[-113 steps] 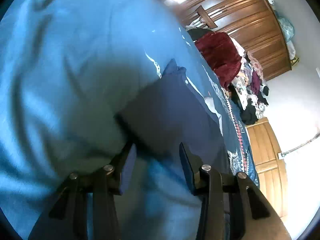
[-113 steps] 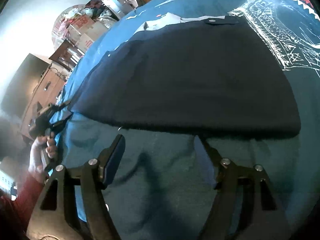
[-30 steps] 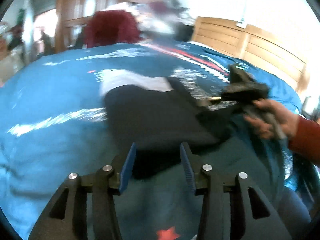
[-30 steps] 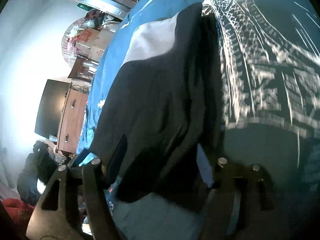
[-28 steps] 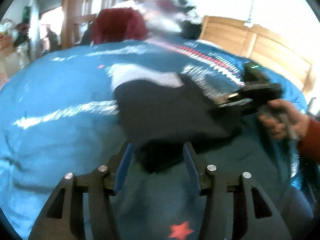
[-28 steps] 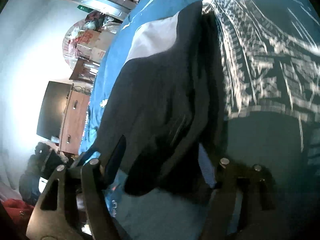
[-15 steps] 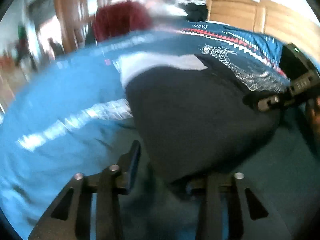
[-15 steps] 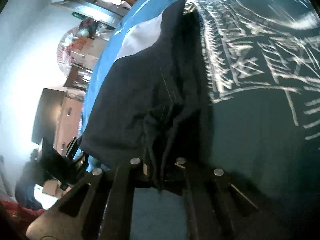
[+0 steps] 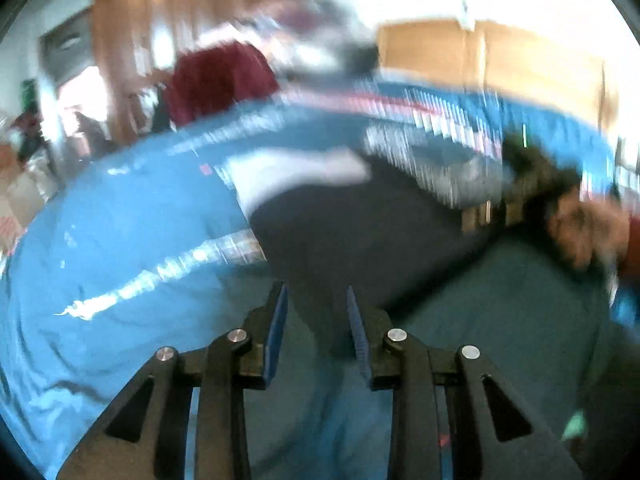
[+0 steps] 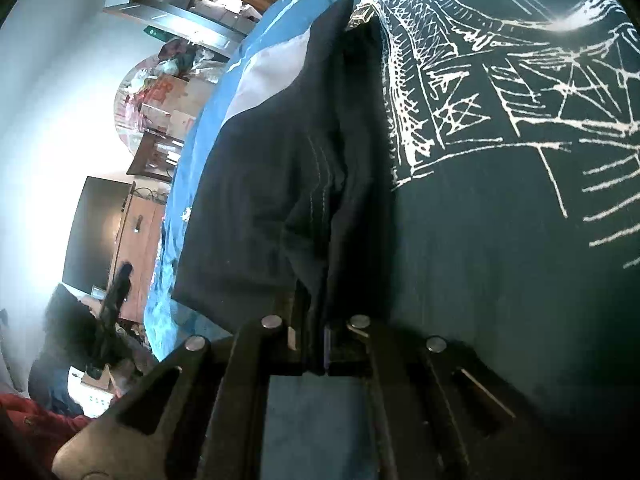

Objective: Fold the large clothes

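A dark navy garment (image 9: 360,232), folded and with a pale lining showing at its far end, lies on the blue patterned bedspread (image 9: 120,240). My left gripper (image 9: 316,316) straddles the garment's near corner with its jaws narrowed but still apart; the cloth touches the right pad. This view is blurred. My right gripper (image 10: 316,344) is shut on the bunched near edge of the dark garment (image 10: 272,184). In the left wrist view the right gripper (image 9: 516,196) shows at the garment's right side, held by a hand (image 9: 580,232).
A maroon cloth heap (image 9: 220,80) and a wooden wardrobe (image 9: 192,12) stand beyond the bed, with a wooden headboard (image 9: 500,60) at the right. A dresser (image 10: 140,240), a dark screen (image 10: 92,232) and cluttered boxes (image 10: 160,92) line the far wall.
My right gripper went from open to shut on the garment's edge. My left gripper came in over the near corner and its jaws narrowed.
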